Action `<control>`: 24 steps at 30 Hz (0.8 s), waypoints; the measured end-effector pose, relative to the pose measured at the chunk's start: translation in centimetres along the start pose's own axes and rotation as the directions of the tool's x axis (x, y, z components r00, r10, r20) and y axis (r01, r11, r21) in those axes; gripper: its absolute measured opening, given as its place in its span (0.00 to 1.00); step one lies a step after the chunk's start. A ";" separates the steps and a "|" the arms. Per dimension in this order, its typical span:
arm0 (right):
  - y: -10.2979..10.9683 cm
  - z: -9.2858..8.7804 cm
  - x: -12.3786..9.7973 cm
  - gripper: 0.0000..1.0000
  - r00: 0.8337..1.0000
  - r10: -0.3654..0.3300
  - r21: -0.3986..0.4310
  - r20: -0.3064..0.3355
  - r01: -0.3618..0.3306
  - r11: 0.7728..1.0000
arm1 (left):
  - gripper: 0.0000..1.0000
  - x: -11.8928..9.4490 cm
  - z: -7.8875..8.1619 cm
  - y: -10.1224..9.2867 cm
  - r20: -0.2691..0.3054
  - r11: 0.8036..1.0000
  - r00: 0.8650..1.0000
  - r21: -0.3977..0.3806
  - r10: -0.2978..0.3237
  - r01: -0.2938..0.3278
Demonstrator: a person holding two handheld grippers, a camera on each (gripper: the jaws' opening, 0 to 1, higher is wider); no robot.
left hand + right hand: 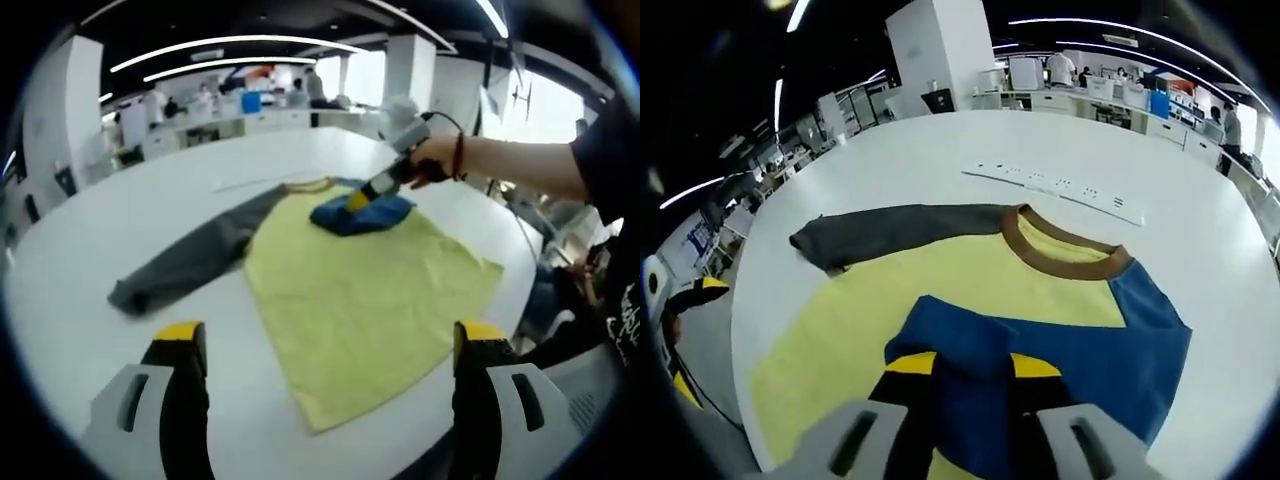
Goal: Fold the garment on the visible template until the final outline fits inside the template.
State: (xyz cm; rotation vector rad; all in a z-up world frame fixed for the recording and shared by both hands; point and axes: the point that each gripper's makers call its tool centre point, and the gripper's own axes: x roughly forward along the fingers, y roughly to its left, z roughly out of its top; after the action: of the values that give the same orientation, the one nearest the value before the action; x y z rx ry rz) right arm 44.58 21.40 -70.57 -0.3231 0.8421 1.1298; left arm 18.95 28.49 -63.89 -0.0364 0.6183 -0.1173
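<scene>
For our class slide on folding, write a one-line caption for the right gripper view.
Right gripper shut on blue sleeve, folding it over the yellow shirt on the table.

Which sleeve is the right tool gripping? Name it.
The blue sleeve: it is folded over the yellow body and pinched in the right tool. The grey sleeve lies stretched out flat, untouched.
</scene>
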 end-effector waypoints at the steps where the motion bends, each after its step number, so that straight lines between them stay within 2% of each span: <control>1: 0.1 0.1 0.0 0.16 1.000 0.004 0.001 0.004 -0.004 1.000 | 0.99 0.0 0.0 0.0 0.000 1.000 1.000 0.000 0.001 -0.001; 9: 1.6 1.1 -0.4 0.01 0.998 0.047 -0.003 0.039 -0.047 0.999 | 0.99 -0.1 0.4 -0.2 0.007 1.000 1.000 0.005 0.000 0.000; 16: 4.1 1.9 -1.0 0.00 0.991 0.124 0.069 0.053 -0.127 0.990 | 0.99 -0.2 0.3 -0.3 0.009 1.000 1.000 0.006 -0.003 0.003; 24: 7.1 3.0 -1.1 0.00 0.979 0.189 0.037 0.081 -0.192 0.981 | 0.99 -0.5 0.1 -0.3 0.011 1.000 1.000 0.005 0.000 0.000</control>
State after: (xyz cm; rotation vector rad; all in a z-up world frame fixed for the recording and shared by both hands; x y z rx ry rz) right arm 39.34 25.60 -66.53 -0.1627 0.8420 1.2913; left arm 18.60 28.21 -63.53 -0.0321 0.6072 -0.1187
